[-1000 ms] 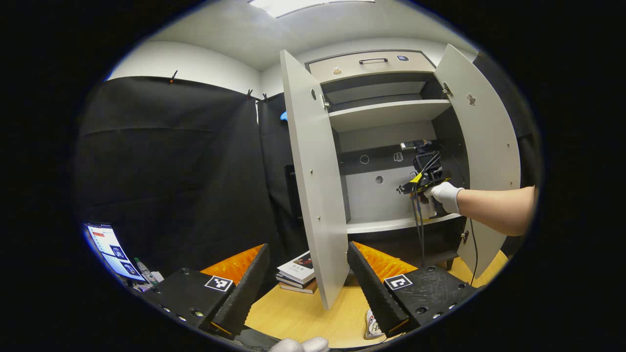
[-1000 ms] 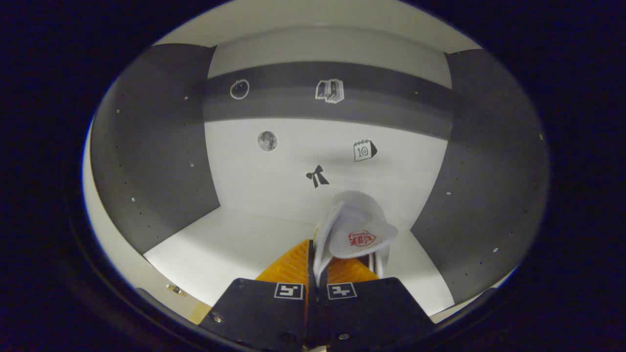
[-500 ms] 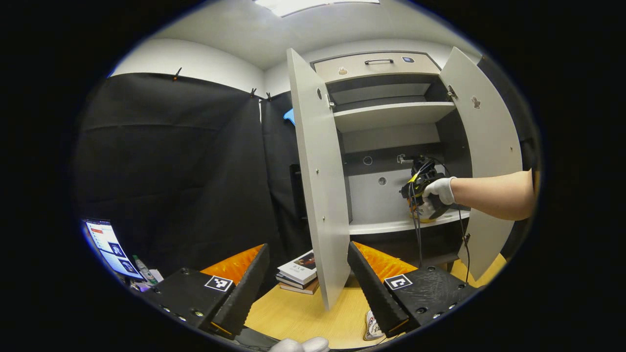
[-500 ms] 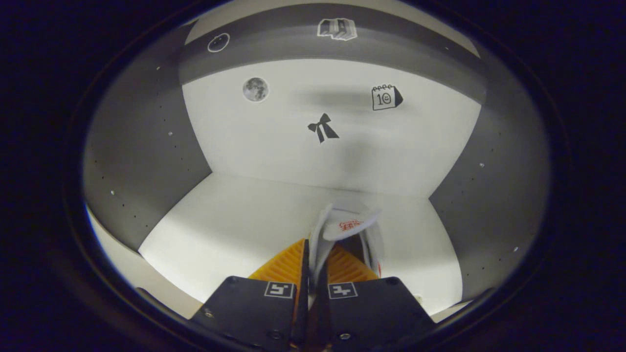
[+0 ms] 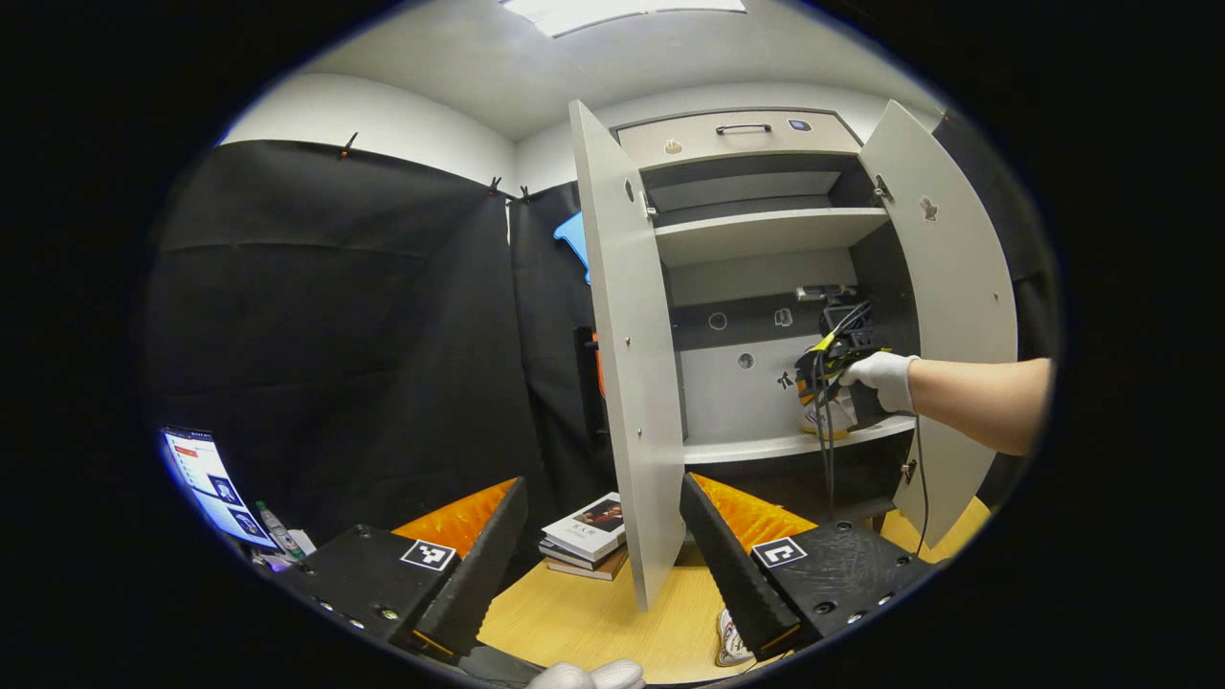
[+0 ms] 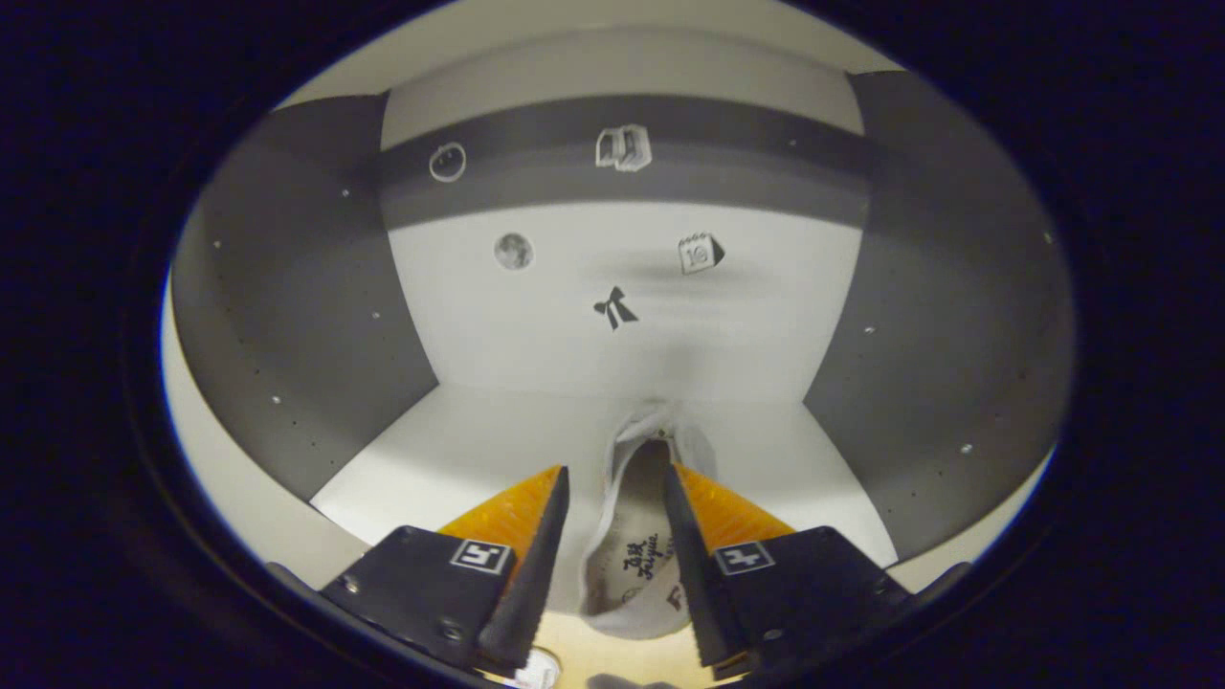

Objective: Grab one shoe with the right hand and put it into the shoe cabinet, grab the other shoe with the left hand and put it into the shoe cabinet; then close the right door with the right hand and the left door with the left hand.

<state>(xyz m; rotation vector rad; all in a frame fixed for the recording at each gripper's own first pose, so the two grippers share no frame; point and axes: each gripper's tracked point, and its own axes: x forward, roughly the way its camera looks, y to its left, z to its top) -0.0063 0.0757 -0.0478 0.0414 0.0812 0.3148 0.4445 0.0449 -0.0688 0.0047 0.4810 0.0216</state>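
The right gripper (image 6: 612,536) stands with its fingers spread apart, and the white fabric shoe with dark lettering on its insole (image 6: 636,536) lies between them without being pressed. This shoe rests on the pale lower shelf (image 6: 459,459) of the tall grey shoe cabinet with two open doors (image 5: 766,230). Its long axis runs straight away from the gripper toward the back wall, the opening facing up, so the fingers stand on either side of its near part. To leave it there, I think the gripper only needs to draw back along this same line; a sideways move could drag the shoe.

In the left gripper view, the right gripper is inside the cabinet at the right end of the shelf, held by a white-gloved hand (image 5: 885,378).

The left gripper (image 5: 603,545) is also open and holds nothing. The second white shoe with printed markings (image 5: 732,641) lies on the light wooden table (image 5: 584,612), just beside its right finger, low and close, partly hidden by it. So the left gripper is clearly the nearer one for this shoe. The grey left door (image 5: 627,364) stands open directly ahead of it, between the fingers in its view.
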